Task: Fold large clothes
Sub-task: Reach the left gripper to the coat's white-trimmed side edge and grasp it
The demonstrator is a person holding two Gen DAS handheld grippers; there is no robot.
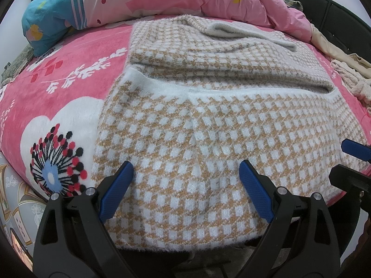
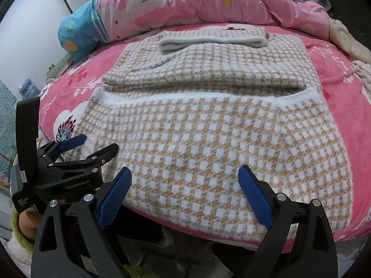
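Checked sweater flat on bed, centre frame; sleeves already folded across upper part. Final hem-to-collar fold apparently left. Left gripper and right gripper spread wide, empty, over hem.

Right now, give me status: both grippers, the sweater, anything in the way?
Left gripper open, right gripper open, both empty at the near hem. Checked sweater flat on the pink blanket, top part folded down. Pink duvet bunched beyond, clear of it.
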